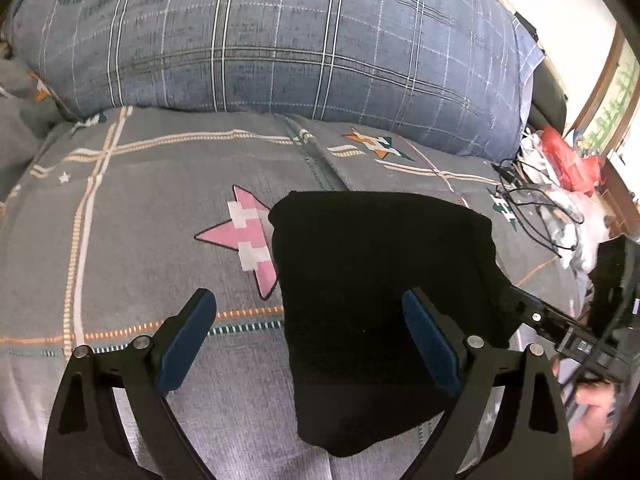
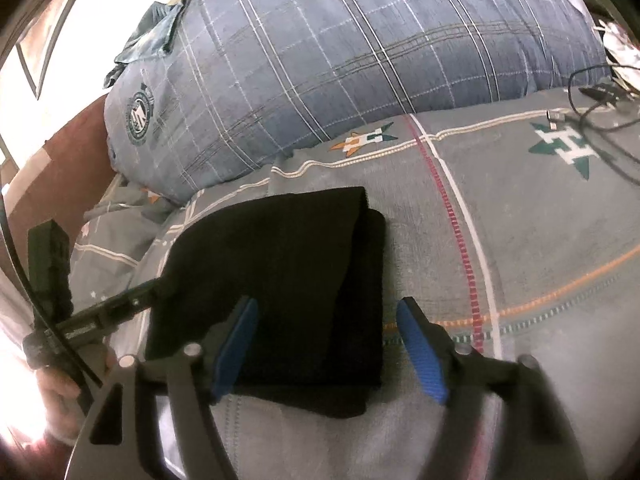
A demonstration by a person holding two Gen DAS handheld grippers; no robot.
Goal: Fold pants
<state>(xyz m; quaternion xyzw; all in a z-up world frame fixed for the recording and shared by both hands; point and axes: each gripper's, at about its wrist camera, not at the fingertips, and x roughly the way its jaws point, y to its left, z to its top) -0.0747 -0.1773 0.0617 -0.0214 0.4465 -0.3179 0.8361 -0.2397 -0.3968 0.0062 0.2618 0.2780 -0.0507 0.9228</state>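
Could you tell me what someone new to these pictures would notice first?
The eye lands first on the black pants, folded into a compact block in the middle of the grey patterned bedspread. Both grippers, left and right, hang open above them, gripping nothing. Behind lies a big blue plaid pillow, and a pink star on the bedspread peeks out beside the pants.

Open bedspread (image 2: pixel 540 248) beside pants (image 2: pixel 280 280); pillow (image 2: pixel 340 60) blocks behind.
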